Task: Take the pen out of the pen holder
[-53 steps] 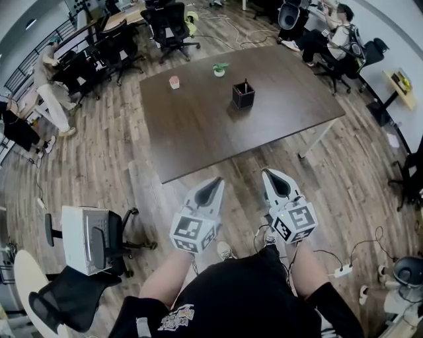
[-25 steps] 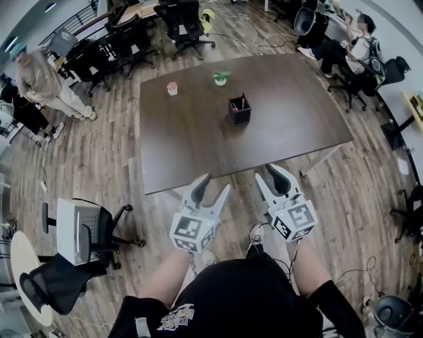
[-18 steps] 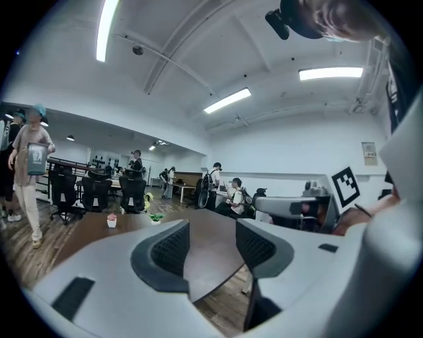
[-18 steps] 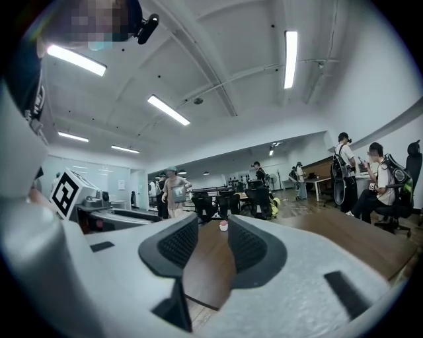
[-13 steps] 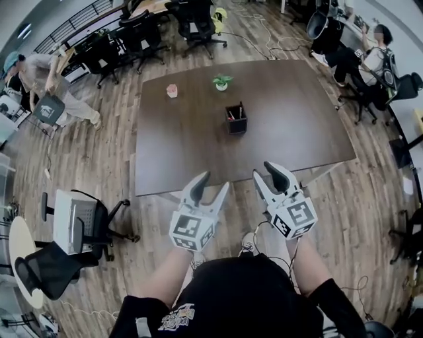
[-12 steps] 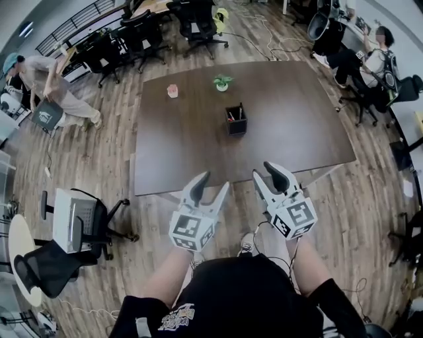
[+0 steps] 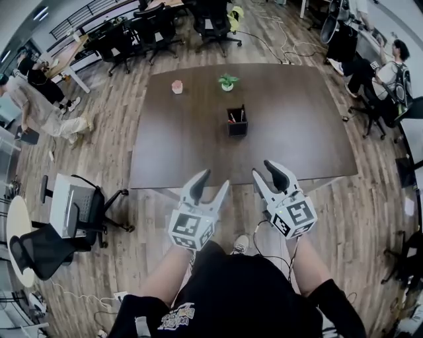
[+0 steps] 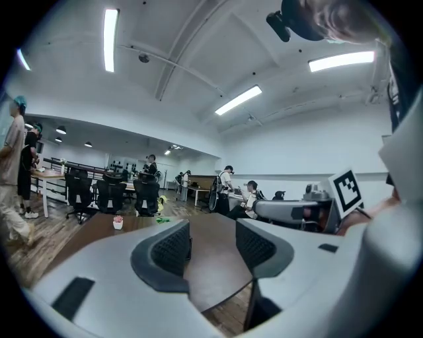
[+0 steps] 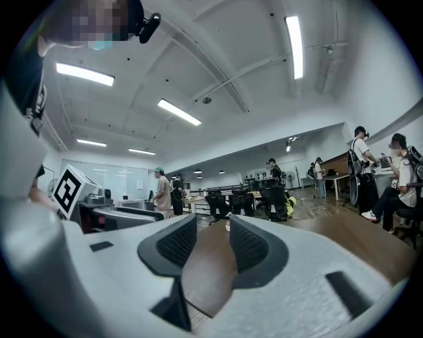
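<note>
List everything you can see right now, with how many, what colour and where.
table: one, dark brown, centre
pen holder: one, black, on table middle
pens: at least two, one reddish, upright in holder
plant: one, green, white pot, far table edge
small pot: one, pink, left of plant
office chairs: several, black, beyond table
left gripper: grey, open, empty, near table edge
right gripper: grey, jaws opening, empty

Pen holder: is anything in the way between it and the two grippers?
Nothing visible does. Only bare table lies between the pen holder and the left gripper and right gripper; the right one's empty jaws are opening. The plant and pink pot stand beyond it.
</note>
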The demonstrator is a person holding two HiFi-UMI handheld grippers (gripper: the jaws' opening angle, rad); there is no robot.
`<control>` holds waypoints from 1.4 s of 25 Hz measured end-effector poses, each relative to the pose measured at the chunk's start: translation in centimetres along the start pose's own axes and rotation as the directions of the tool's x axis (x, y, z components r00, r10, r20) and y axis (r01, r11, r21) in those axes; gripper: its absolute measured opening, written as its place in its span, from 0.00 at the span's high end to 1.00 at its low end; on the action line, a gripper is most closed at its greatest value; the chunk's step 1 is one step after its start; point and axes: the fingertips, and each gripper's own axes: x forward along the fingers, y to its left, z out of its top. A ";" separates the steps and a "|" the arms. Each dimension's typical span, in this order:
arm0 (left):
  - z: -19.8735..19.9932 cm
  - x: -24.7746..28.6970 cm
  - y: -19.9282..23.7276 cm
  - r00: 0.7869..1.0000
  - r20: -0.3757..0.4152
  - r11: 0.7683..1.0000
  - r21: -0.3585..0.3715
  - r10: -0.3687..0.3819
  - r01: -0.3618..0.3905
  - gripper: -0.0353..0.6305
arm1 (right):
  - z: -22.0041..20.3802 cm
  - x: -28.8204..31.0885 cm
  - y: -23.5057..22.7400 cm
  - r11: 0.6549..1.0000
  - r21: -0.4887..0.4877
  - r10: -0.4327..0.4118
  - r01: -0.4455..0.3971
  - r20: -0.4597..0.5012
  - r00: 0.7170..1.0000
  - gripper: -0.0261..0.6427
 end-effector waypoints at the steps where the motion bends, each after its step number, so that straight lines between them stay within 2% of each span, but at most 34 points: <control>1: 0.0 0.2 0.0 1.000 -0.002 1.000 0.001 0.000 0.000 0.65 | 0.0 0.1 -0.2 1.000 0.002 0.002 -0.002 0.000 1.000 0.72; 8: -0.5 1.7 1.0 0.999 -0.028 1.000 0.003 -0.017 0.017 0.65 | -0.8 1.5 -1.1 1.000 0.017 -0.011 0.011 -0.013 1.000 0.71; 15: -0.2 4.8 3.8 0.996 -0.035 0.996 -0.003 -0.086 0.086 0.65 | -1.4 5.2 -2.7 0.998 0.023 -0.066 0.066 -0.033 0.997 0.70; 25: 0.5 9.6 10.6 0.983 -0.043 0.983 -0.026 -0.180 0.179 0.65 | -2.5 12.6 -5.5 0.984 0.035 -0.169 0.172 -0.080 0.982 0.70; 35: 0.6 12.1 16.5 0.964 -0.052 0.965 -0.035 -0.262 0.261 0.65 | -4.0 18.2 -7.0 0.960 0.044 -0.271 0.277 -0.121 0.955 0.70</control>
